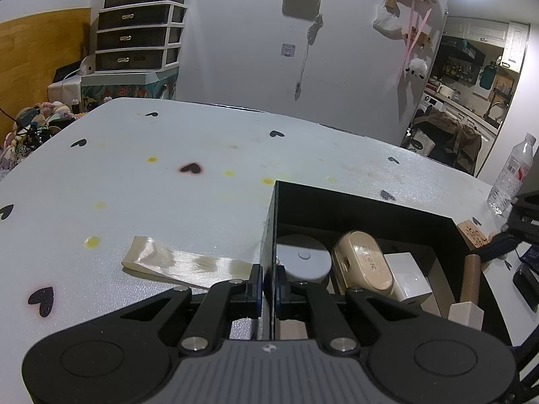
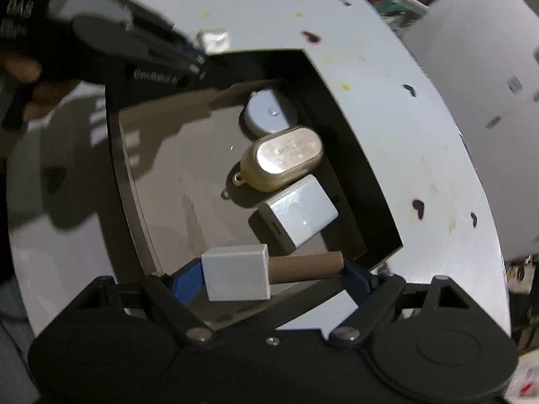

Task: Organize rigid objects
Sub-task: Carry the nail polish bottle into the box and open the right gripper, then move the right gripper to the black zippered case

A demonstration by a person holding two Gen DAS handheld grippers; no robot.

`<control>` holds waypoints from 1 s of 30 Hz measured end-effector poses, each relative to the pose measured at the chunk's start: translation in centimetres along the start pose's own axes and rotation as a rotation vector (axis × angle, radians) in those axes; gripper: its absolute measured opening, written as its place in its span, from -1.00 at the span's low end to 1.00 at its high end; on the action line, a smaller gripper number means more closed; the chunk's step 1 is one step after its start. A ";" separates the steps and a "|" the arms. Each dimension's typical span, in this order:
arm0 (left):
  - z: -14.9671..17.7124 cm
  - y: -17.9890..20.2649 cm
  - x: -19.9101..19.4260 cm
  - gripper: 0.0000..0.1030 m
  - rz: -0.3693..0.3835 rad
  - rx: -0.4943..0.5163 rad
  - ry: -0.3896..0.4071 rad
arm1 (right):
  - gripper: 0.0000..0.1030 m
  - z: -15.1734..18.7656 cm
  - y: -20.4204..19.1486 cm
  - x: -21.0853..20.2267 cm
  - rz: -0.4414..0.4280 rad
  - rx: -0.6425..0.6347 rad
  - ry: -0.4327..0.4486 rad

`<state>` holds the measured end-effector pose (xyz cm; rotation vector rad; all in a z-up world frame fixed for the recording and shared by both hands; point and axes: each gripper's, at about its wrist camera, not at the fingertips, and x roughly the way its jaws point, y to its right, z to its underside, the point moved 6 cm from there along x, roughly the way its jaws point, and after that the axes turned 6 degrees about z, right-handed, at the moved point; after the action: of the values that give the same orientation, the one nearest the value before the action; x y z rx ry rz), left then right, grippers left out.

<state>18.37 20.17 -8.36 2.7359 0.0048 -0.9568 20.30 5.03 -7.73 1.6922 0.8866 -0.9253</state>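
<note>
A black open box [image 1: 274,222] sits on the white table; it also shows in the right wrist view [image 2: 357,141]. Inside lie a grey round disc [image 1: 303,259] [image 2: 269,112], a beige oval case [image 1: 365,262] [image 2: 286,158] and a white cube [image 1: 409,277] [image 2: 299,213]. My left gripper [image 1: 269,284] is shut on the box's left wall. My right gripper [image 2: 273,274] is shut on a small mallet with a white head [image 2: 235,277] and brown handle [image 2: 306,266], held over the box's near end; the mallet also shows in the left wrist view [image 1: 470,286].
A folded strip of clear tape [image 1: 182,264] lies on the table left of the box. A water bottle [image 1: 512,175] stands at the table's right edge. A wooden stamp block [image 1: 473,235] and dark items lie right of the box. Drawers [image 1: 134,37] stand beyond the table.
</note>
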 end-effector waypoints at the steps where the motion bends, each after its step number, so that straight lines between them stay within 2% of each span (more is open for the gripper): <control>1: 0.0 0.0 0.0 -0.86 0.000 0.000 0.000 | 0.68 -0.1 -0.1 0.3 -0.002 -0.018 -0.013; 6: 0.1 0.0 0.0 -0.86 0.002 -0.001 -0.001 | 0.69 -0.5 0.6 1.2 -0.017 -0.018 -0.053; 15: 0.0 -0.1 0.0 -0.85 0.010 -0.006 -0.006 | 0.76 -0.7 0.5 1.2 -0.015 -0.015 -0.060; 24: 0.0 -0.1 0.0 -0.85 0.012 -0.009 -0.004 | 0.76 -0.3 1.1 -0.6 -0.017 0.029 -0.021; 30: 0.0 -0.1 0.0 -0.85 0.013 -0.009 -0.005 | 0.76 -0.1 1.3 -2.7 -0.028 0.081 0.048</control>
<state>18.38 20.27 -8.38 2.7220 -0.0089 -0.9577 20.26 4.39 -4.77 1.7819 0.9169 -0.9542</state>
